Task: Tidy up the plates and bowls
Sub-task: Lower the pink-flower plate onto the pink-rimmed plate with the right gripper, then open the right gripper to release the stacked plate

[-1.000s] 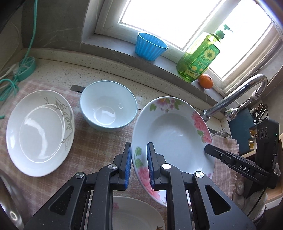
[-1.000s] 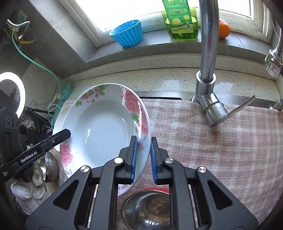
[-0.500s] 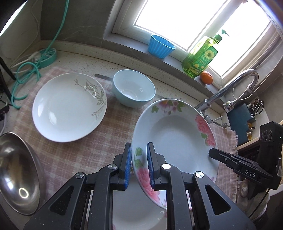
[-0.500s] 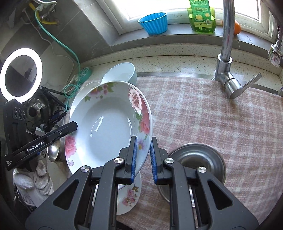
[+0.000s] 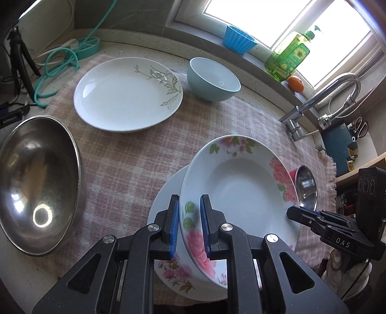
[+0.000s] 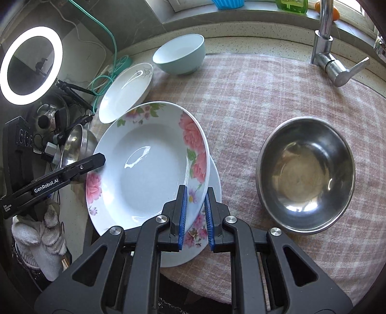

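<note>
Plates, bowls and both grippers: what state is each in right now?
Rose plate: tilted, held over a second floral plate.
Left gripper: jaws clamping its rim.
Right gripper: same.
Leaf-pattern plate: flat.
Blue bowl: upright, empty.
Steel bowls: empty.

Window: bright daylight poured through the window above a grey sill.
Walls: grey stone-look panels.
Bench: speckled pale stone bench, largely covered by a pink checked cloth.
Tap: a chrome faucet stood at the back.
Light: a lit ring lamp glowed at the left.
</note>
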`<state>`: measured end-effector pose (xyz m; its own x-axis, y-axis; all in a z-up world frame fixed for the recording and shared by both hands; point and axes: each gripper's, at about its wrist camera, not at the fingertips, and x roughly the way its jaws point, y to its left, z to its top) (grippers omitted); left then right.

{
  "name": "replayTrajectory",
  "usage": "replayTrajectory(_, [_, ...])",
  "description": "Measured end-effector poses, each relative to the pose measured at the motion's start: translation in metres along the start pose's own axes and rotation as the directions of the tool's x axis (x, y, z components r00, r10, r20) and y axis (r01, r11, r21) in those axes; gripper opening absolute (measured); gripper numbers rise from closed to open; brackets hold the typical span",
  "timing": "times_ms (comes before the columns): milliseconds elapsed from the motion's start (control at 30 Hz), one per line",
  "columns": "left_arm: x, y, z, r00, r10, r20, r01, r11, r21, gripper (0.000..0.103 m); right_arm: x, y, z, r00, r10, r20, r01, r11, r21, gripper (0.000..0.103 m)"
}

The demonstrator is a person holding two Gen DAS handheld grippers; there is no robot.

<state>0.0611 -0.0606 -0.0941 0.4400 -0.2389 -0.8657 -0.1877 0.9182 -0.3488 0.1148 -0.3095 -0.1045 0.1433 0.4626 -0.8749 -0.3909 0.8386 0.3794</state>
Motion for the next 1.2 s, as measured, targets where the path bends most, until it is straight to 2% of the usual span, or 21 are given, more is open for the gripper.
replayTrajectory(200, [0.010, 0.008, -0.014, 0.999, 0.024, -0.039, -0.024, 1.000, 0.004, 0.015, 0.013, 0.003, -0.011, 0.999, -0.014, -0.034, 0.013, 1.000, -0.007, 0.015])
replayTrajectory(633, [0.019, 0.014, -0.024, 0.997, 0.047, -0.067, -0.046, 0.999, 0.020, 0.015, 0.025, 0.011, -0.022, 0.996, -0.054, -0.065, 0.052, 0.998, -0.030, 0.015])
replayTrajectory(733, [0.018, 0.014, -0.024, 0.997, 0.047, -0.061, -0.046, 0.999, 0.017, 0.015, 0.026, 0.011, -0.023, 0.996, -0.060, -0.064, 0.058, 0.998, -0.035, 0.016])
replayTrajectory(867, [0.016, 0.014, -0.023, 0.997, 0.050, -0.051, -0.049, 0.999, 0.022, 0.015, 0.026, 0.019, -0.024, 0.993, -0.111, -0.046, 0.107, 0.992, -0.070, 0.016])
replayTrajectory(1200, [0.014, 0.013, -0.024, 0.998, 0.056, -0.040, -0.055, 0.998, 0.026, 0.015, 0.026, 0.020, -0.023, 0.990, -0.129, -0.053, 0.123, 0.988, -0.096, 0.019])
